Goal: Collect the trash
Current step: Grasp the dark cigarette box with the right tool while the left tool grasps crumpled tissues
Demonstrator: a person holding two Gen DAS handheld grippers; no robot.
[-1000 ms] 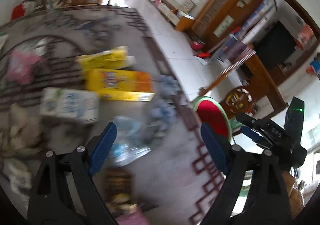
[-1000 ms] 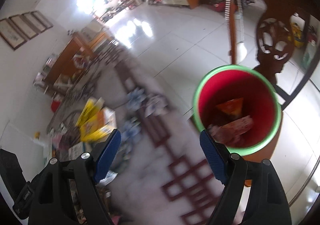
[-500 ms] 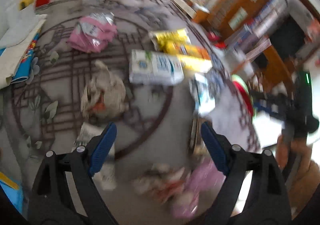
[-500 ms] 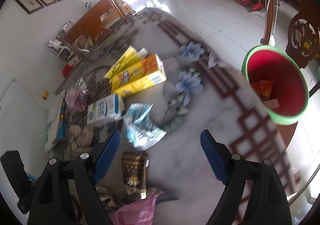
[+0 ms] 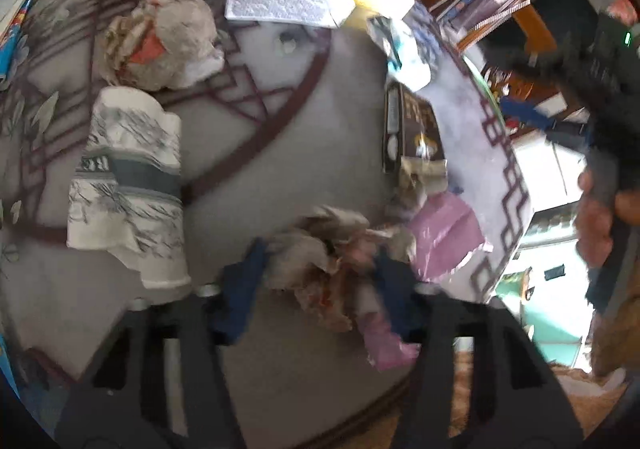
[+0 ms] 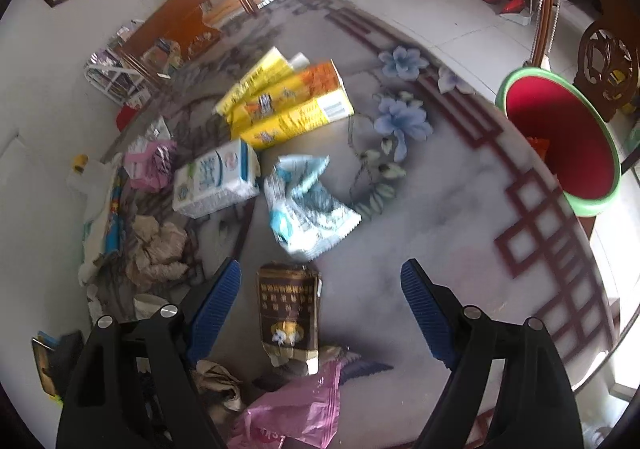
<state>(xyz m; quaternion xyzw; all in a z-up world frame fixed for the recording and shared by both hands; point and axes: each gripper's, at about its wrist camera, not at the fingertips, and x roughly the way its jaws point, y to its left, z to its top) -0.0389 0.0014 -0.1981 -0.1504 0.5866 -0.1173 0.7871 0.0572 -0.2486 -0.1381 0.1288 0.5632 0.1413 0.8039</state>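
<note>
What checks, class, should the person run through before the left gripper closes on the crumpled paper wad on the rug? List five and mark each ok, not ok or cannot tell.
1. Left gripper open: ok, jaws apart.
2. Crumpled paper wad between its jaws: ok, it sits in the gap, though blurred.
3. Only the wad would be caught: cannot tell; the pink plastic bag lies against its right side.
4. Right gripper free to help: ok, open and holding nothing, above the brown packet.
5. Red bin ready: ok, upright beyond the rug's edge, mouth open, with room left.
</note>
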